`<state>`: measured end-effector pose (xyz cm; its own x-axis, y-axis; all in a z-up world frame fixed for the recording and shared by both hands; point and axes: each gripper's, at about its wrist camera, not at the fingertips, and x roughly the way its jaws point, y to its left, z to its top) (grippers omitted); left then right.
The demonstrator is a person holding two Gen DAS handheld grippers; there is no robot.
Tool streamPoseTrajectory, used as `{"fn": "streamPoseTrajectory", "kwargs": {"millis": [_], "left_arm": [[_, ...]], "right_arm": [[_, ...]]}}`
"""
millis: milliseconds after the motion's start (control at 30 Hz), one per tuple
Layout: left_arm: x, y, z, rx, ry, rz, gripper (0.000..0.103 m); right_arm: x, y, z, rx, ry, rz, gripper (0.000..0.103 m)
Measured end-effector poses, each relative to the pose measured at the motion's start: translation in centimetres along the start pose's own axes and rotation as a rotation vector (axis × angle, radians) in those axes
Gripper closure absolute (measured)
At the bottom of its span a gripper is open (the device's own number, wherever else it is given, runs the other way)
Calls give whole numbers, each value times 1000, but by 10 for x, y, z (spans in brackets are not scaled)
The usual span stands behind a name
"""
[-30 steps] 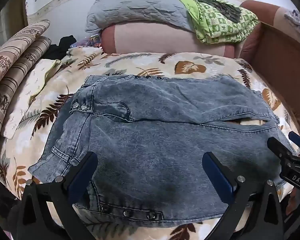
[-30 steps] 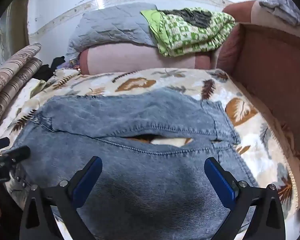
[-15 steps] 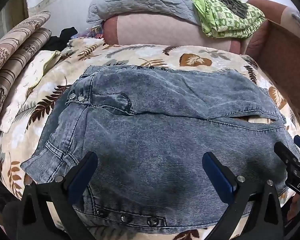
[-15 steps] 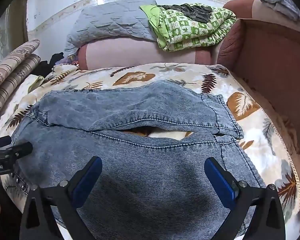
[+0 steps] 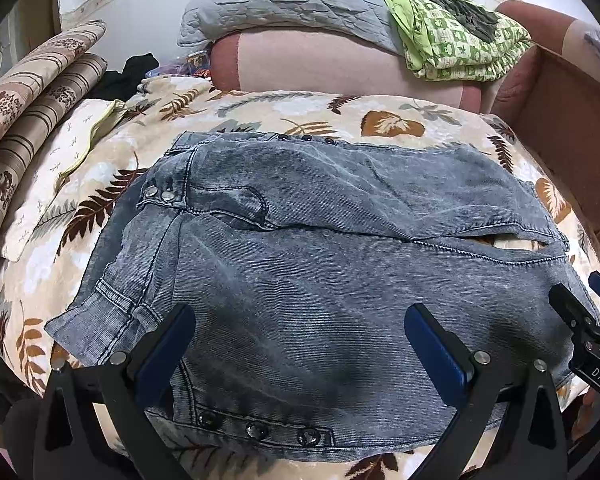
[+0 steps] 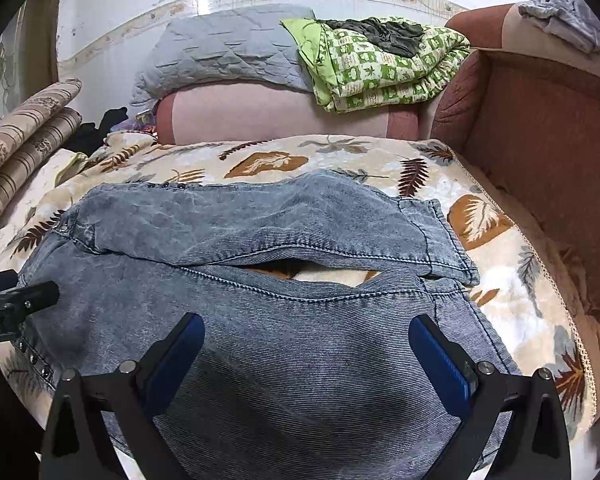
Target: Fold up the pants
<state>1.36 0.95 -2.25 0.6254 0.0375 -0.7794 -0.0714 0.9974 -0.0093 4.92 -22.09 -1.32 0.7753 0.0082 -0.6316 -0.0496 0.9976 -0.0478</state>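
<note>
Hovering over the near edge of the bed, the left hand-held gripper [image 5: 300,352] has its blue pads spread wide with nothing between them, only denim underneath. The pants [image 5: 320,264] lie flat across the leaf-print blanket [image 5: 260,116], waistband to the left, hems to the right. At nine o'clock on the garment sit the two waist buttons [image 5: 158,194]; at six o'clock, right at the bed's near edge, a row of dark snaps [image 5: 256,430] runs along a hem or flap. The two legs run side by side, the far one lying partly over the near one, with a slit of blanket showing between them toward three o'clock.

Moving right, the right hand-held gripper [image 6: 306,360] is equally wide open and empty, poised above the near leg's lower half. Past it, at about two o'clock, the far leg's cuff [image 6: 448,240] ends square on the blanket, with the sofa arm [image 6: 540,128] beyond. The green quilt [image 6: 380,64] and grey pillow [image 6: 228,56] sit well back at twelve o'clock, out of the way.

The read here: the garment looks laid out and neither tool has a hold, so this seems the moment just ahead of a grasp for a fold. The next move calls for both to drop to the fabric and pinch edges; the near leg brought up over the far one is one likely fold, needing matched grips at waist and cuff so the seam lines up rather than bunching.
</note>
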Motion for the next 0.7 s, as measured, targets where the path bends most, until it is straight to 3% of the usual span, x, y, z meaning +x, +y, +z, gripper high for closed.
{"fn": "streamPoseTrajectory", "kwargs": {"millis": [700], "left_arm": [[0,1,-2,-2,4,-2,0]], "right_arm": [[-1,1,0,-4,-3,-4,0]]}}
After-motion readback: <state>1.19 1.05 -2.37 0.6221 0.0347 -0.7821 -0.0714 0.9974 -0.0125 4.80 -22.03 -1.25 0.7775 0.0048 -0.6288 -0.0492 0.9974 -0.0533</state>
